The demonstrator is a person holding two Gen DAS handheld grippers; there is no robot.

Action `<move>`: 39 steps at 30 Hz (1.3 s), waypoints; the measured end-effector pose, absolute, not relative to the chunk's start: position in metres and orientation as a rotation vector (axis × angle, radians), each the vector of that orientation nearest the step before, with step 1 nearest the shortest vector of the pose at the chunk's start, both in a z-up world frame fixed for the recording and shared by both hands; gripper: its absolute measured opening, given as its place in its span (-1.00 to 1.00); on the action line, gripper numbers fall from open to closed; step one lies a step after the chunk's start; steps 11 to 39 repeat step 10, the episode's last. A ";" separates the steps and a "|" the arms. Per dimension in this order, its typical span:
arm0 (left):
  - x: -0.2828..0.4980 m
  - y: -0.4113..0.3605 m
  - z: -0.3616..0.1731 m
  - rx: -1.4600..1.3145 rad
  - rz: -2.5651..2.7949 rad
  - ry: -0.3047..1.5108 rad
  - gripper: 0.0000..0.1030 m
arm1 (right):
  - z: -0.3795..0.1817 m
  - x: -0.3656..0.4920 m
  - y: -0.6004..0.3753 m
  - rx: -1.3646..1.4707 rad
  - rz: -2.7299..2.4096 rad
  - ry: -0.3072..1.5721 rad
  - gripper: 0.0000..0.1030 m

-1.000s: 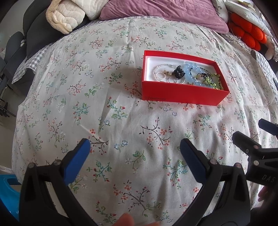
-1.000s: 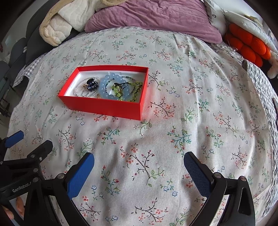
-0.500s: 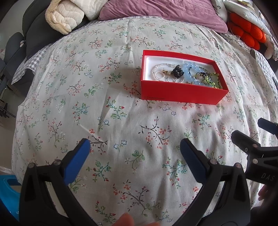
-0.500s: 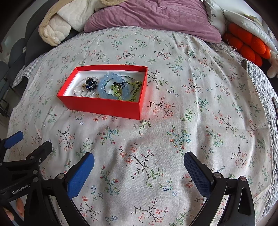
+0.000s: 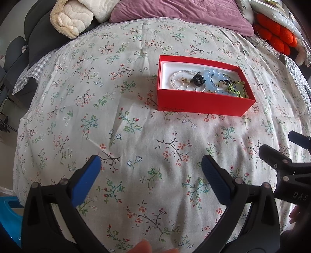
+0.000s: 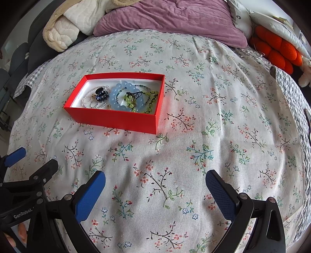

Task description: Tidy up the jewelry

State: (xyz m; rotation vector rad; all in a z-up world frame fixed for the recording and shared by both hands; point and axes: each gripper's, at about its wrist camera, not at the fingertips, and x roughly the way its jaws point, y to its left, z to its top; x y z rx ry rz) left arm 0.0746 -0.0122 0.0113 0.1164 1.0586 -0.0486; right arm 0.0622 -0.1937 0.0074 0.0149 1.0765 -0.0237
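A red box (image 5: 202,106) (image 6: 114,118) lies on the floral bedspread, holding a pearl strand (image 5: 177,76), a black hair claw (image 5: 198,78) (image 6: 101,94), a blue bead bracelet (image 5: 210,77) (image 6: 118,93) and a green beaded cord piece (image 5: 236,88) (image 6: 136,100). My left gripper (image 5: 151,165) is open and empty, well short of the box. My right gripper (image 6: 155,179) is open and empty, near the bed's front, right of the box. Each gripper shows at the edge of the other's view.
A purple pillow (image 6: 175,17) and a cream quilted blanket (image 6: 64,33) lie at the head of the bed. An orange cushion (image 6: 276,50) sits at far right. A dark chair (image 5: 17,50) stands left of the bed. A blue object (image 5: 7,216) is at lower left.
Both views have shifted slightly, so the box sits a touch further off in frame. Both grippers stay open and empty.
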 end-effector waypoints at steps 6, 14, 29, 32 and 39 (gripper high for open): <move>0.072 -0.015 0.012 0.114 -0.075 1.062 0.99 | 0.007 0.062 -0.194 0.014 -0.023 1.077 1.00; 0.072 -0.016 0.007 0.095 -0.115 1.063 0.99 | 0.006 0.062 -0.194 0.011 -0.026 1.077 1.00; 0.072 -0.016 0.007 0.095 -0.115 1.063 0.99 | 0.006 0.062 -0.194 0.011 -0.026 1.077 1.00; 0.072 -0.016 0.007 0.095 -0.115 1.063 0.99 | 0.006 0.062 -0.194 0.011 -0.026 1.077 1.00; 0.072 -0.016 0.007 0.095 -0.115 1.063 0.99 | 0.006 0.062 -0.194 0.011 -0.026 1.077 1.00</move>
